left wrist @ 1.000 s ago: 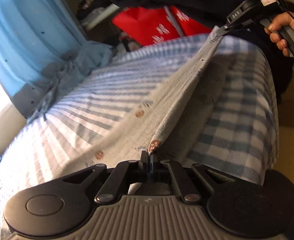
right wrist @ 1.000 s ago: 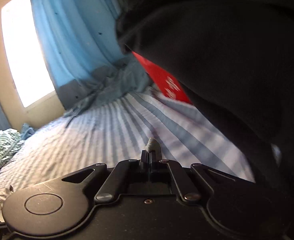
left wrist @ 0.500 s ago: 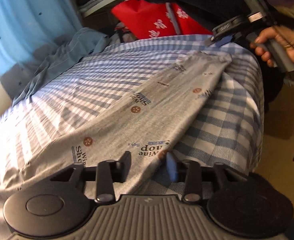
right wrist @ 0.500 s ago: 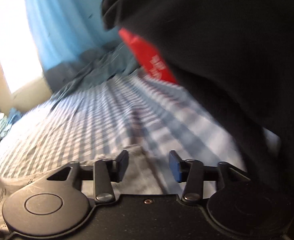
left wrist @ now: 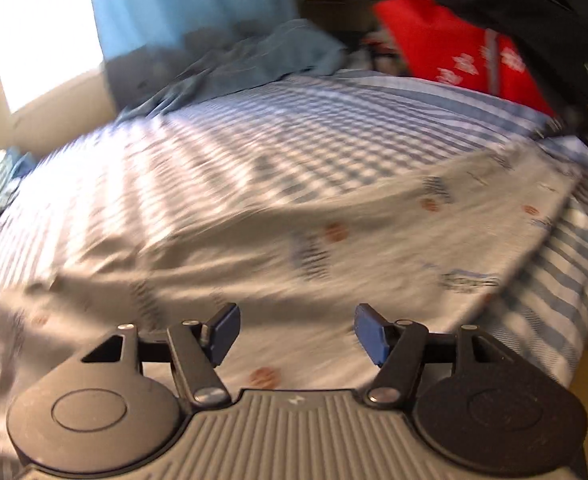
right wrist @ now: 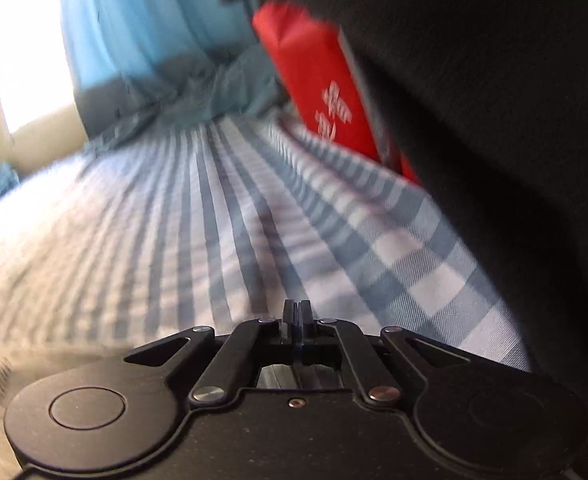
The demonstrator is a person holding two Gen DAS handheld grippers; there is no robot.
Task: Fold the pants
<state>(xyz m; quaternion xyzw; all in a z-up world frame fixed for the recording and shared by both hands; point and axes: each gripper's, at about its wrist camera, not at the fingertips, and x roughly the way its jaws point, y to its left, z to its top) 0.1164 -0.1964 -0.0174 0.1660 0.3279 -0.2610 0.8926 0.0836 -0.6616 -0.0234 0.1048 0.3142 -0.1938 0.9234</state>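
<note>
Pants [left wrist: 334,248], gray with little brown dots and some blurry words printed on them, lie spread flat on the bed [left wrist: 254,140]. They run along the near edge of the bed, from the low left side up to the far right corner. The bed has a blue and white checked sheet on it.

The left gripper [left wrist: 297,334] sits just above the pants near the edge. Its two blue fingertips [left wrist: 224,330] are wide apart and nothing is between them.

The right gripper [right wrist: 297,312] is low over the checked sheet. Its two tips are pressed tight together with nothing between them. A bit of gray cloth shows at the low left corner of the right wrist view, beside this gripper.

Past the bed hangs a light blue curtain [left wrist: 182,12] next to a bright window [left wrist: 42,32]. A crumpled blue cloth [left wrist: 254,56] lies at the far end of the bed. A red bag [left wrist: 466,40] with white marks stands close by, at the far right side of the bed. A big black cloth [right wrist: 494,100] hangs right beside the right gripper and blocks much of that side. The pictures are blurry.
</note>
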